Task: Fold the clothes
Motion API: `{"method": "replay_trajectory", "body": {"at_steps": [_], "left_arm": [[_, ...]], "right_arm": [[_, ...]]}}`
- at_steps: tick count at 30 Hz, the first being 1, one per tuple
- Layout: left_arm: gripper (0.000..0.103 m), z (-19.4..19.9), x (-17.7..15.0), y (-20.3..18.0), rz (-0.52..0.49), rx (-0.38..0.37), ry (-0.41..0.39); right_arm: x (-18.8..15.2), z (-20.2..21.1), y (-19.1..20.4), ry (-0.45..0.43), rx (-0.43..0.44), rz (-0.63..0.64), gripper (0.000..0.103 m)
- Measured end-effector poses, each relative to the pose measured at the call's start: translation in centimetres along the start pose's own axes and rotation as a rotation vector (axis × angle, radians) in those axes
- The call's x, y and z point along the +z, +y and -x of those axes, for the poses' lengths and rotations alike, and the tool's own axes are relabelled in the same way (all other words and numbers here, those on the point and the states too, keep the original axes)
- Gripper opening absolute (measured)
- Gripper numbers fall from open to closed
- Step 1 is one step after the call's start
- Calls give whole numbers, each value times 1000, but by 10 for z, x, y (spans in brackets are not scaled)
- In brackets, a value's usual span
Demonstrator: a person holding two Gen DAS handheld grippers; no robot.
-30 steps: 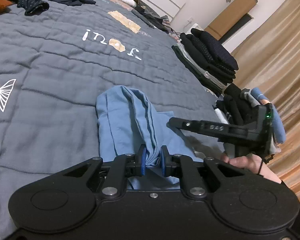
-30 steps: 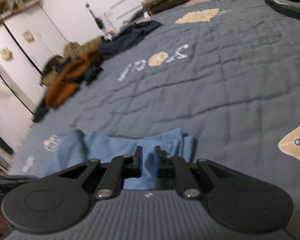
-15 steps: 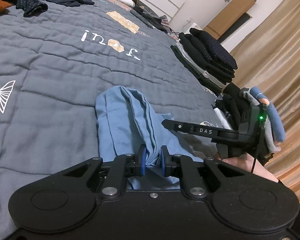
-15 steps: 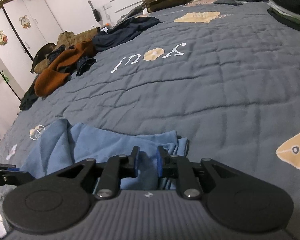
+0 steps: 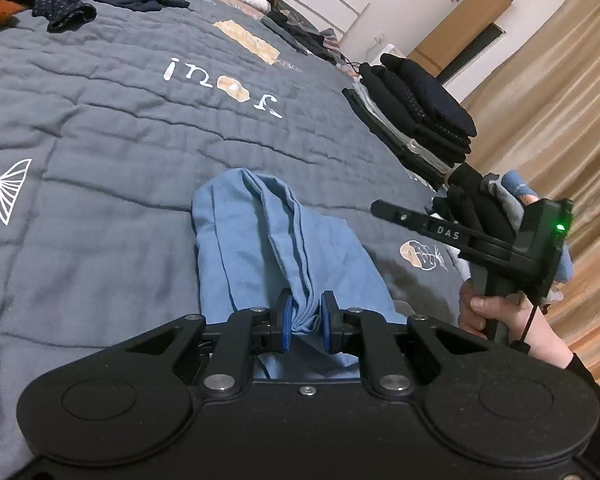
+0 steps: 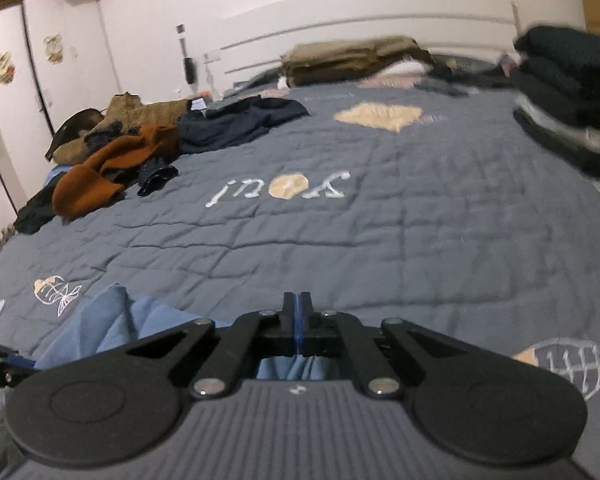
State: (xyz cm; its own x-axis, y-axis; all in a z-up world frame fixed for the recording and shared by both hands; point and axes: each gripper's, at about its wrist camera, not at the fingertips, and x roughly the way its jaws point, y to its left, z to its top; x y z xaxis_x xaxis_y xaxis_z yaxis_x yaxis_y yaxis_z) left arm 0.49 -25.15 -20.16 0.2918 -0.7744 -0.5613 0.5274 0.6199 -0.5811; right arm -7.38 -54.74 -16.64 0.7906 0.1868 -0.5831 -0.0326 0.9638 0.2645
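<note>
A light blue garment [image 5: 252, 240] lies bunched lengthwise on the grey quilt [image 5: 100, 120]. My left gripper [image 5: 307, 320] is shut on its near end, with folds of cloth pinched between the blue pads. To the right, a hand [image 5: 496, 312] holds my right gripper [image 5: 376, 207] just above the garment's right edge, and no cloth hangs from its tip. In the right wrist view the right gripper [image 6: 297, 308] has its fingers pressed together. The blue garment [image 6: 100, 320] shows to its lower left and under the fingers.
A neat stack of folded dark clothes [image 5: 420, 120] sits at the quilt's right edge, with a second small pile [image 5: 480, 208] nearer. Unfolded clothes, including a rust-orange one [image 6: 100, 176] and a navy one [image 6: 240, 120], lie at the far left. Curtains hang on the right.
The right gripper closed from slightly open, lifted off the garment and swung right, towards the headboard. The left gripper kept its hold, and the garment barely moved.
</note>
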Motion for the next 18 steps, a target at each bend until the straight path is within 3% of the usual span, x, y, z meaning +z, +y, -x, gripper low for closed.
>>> {"method": "replay_trajectory", "body": {"at_steps": [5, 9, 12, 18], "left_arm": [[15, 1, -1, 0, 0, -1, 0], [15, 0, -1, 0, 1, 1, 3], [15, 0, -1, 0, 0, 2, 5], [15, -1, -1, -1, -5, 3, 5]], "right_arm": [[-9, -15, -10, 71, 35, -62, 4], [-17, -25, 0, 108, 0, 15, 6], [-19, -23, 7, 114, 10, 35, 13], [-20, -21, 11, 136, 26, 63, 43]]}}
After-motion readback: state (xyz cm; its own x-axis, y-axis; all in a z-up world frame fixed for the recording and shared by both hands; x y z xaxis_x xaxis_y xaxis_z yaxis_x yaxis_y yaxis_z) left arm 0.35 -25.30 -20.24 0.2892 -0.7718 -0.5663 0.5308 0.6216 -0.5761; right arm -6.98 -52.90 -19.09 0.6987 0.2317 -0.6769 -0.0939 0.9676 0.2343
